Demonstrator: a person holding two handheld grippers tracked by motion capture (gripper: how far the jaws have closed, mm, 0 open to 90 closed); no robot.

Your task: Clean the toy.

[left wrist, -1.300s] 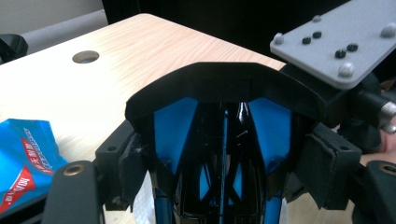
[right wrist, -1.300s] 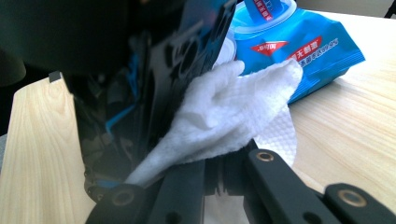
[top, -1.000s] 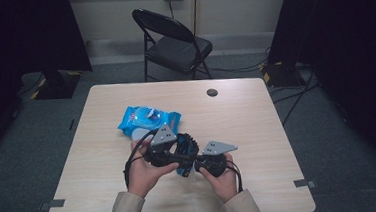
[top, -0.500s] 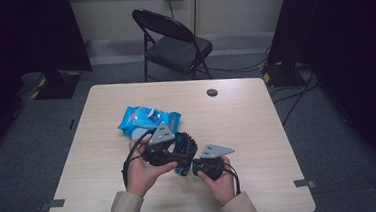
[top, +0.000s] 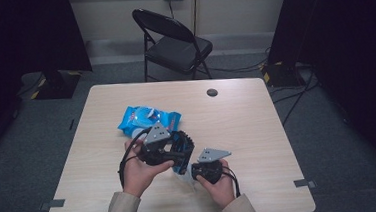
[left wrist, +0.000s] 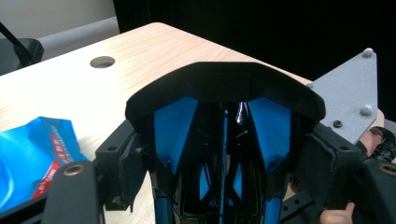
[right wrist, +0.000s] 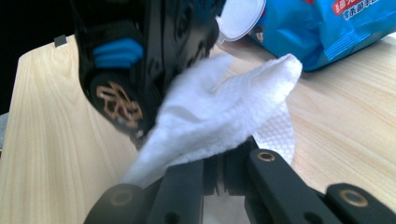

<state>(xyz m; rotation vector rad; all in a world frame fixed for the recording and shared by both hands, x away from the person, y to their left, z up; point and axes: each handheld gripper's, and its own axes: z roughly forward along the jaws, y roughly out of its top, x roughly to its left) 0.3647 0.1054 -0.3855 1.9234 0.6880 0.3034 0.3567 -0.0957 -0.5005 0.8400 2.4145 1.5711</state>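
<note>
White textured wipe (right wrist: 224, 116), crumpled, raised over table, beside blue pack (right wrist: 327, 28)

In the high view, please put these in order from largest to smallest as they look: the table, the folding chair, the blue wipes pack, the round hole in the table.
1. table
2. folding chair
3. blue wipes pack
4. round hole

The white wipe (right wrist: 224, 112) looks soft and bumpy like cloth, the blue pack (top: 147, 120) is shiny plastic, and the table (top: 257, 126) is smooth pale wood.
</note>
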